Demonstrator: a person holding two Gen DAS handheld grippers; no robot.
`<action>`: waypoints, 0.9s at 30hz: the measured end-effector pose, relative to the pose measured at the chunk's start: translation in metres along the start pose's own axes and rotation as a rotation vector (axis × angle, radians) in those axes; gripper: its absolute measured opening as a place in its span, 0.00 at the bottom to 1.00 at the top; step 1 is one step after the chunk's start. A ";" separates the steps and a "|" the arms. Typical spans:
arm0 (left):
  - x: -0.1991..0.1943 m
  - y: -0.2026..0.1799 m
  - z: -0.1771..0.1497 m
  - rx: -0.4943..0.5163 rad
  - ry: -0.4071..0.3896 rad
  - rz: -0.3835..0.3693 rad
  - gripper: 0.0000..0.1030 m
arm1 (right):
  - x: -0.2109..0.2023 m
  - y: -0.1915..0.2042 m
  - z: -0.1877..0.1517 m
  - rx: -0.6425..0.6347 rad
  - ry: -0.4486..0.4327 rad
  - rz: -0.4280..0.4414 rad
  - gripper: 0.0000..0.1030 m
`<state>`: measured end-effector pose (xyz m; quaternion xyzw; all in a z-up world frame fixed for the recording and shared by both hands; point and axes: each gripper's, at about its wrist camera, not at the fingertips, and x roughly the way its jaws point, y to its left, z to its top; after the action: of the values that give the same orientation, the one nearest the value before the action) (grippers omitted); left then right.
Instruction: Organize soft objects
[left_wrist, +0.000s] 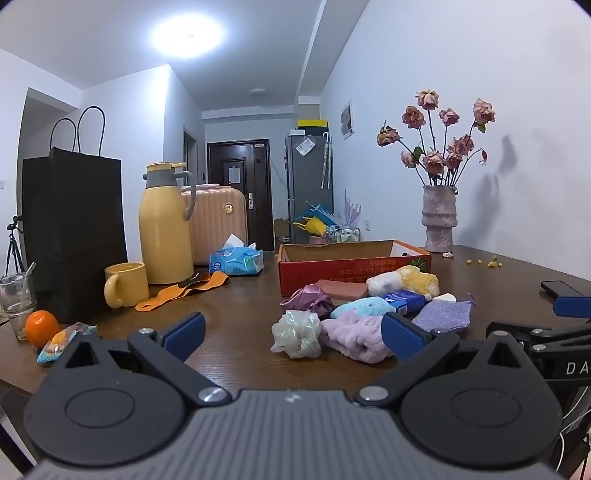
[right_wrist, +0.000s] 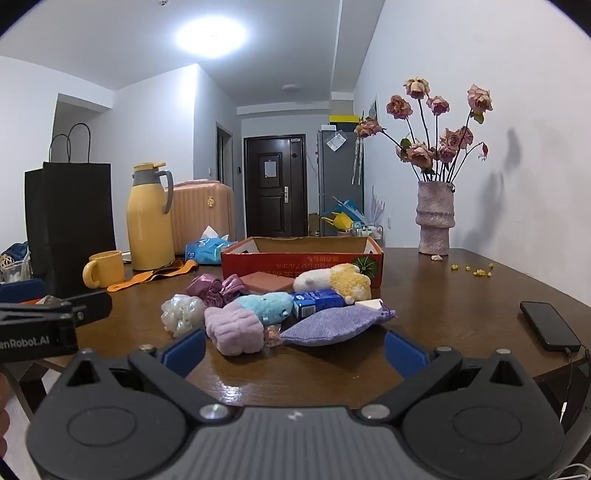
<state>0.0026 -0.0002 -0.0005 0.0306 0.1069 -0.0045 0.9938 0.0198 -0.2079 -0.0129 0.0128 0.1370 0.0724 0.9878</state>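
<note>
Left wrist view: we see the left gripper (left_wrist: 293, 338) with its blue fingers spread wide and nothing between them, hovering low over the brown desk (left_wrist: 236, 306). Ahead of it lies the cluster of soft objects: a pale mesh scrunchie (left_wrist: 296, 334), a lilac fluffy headband (left_wrist: 354, 338), a mauve satin scrunchie (left_wrist: 308, 300), a light blue plush (left_wrist: 360, 306), a lavender sachet (left_wrist: 445, 315) and a white-and-yellow plush (left_wrist: 404, 282). A blue tissue pack (left_wrist: 406, 300) lies among them, and a pink sponge block (left_wrist: 345, 288) lies at the foot of the red cardboard box (left_wrist: 332, 271) behind the cluster.

Right wrist view: we see the right gripper (right_wrist: 295, 349) likewise wide apart and empty, facing the same cluster, with the sachet nearest. A black phone (right_wrist: 550, 325) lies to the right, well apart from the pile. A yellow mug (right_wrist: 105, 268), a yellow thermos (right_wrist: 149, 221) and a vase of dried roses (right_wrist: 435, 221) stand farther back.
</note>
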 end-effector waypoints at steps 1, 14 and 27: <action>0.001 0.000 0.000 -0.004 0.002 -0.002 1.00 | 0.003 0.001 -0.001 0.000 -0.001 -0.001 1.00; -0.008 0.003 0.001 -0.020 -0.024 -0.015 1.00 | -0.003 0.002 0.001 -0.016 -0.017 0.005 1.00; -0.006 0.003 0.000 -0.025 -0.023 -0.018 1.00 | -0.003 0.000 0.002 -0.019 -0.016 0.002 1.00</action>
<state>-0.0029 0.0032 0.0005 0.0174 0.0958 -0.0123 0.9952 0.0173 -0.2081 -0.0100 0.0043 0.1283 0.0745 0.9889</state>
